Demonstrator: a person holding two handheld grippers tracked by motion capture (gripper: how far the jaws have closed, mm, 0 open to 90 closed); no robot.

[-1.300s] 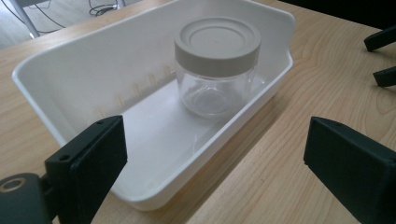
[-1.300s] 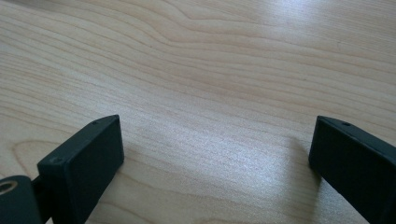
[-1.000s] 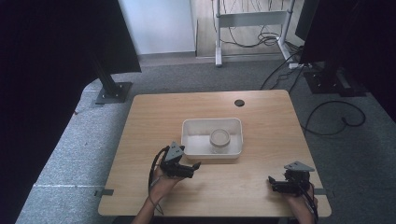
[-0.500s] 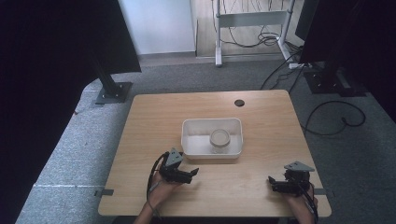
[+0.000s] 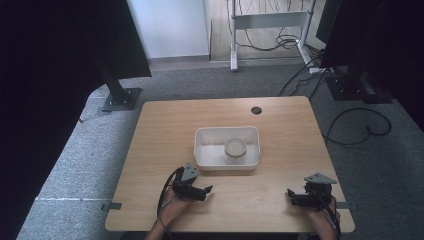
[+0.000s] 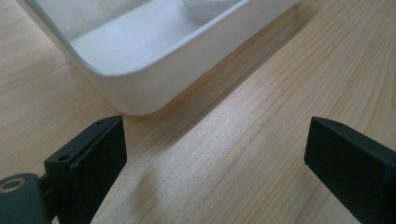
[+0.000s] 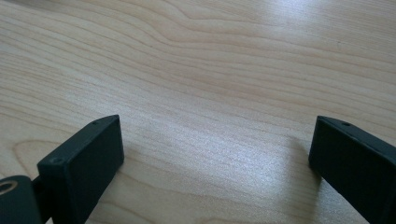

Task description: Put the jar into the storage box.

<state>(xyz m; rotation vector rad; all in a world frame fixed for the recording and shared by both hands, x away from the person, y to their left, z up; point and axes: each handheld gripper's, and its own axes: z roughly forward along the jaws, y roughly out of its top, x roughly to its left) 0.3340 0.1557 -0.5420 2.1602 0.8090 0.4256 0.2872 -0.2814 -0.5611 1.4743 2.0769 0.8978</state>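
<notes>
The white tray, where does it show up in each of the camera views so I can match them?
High view: the white tray sits mid-table, just beyond the left tool, with a round jar inside.
Left gripper view: the white tray's near corner is at upper left, beyond the open jaws.
Right gripper view: bare wooden table, no tray.
Shared landmark: the table's light wood grain.

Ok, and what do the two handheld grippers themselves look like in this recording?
Both are black, each with two flat, blocky jaws bearing small screw holes. The left gripper carries a grey three-cornered plate on top and trails a black cable looping back along the hand. The right gripper has the same grey plate and a black cable. No sleeves are visible on the forearms.
</notes>
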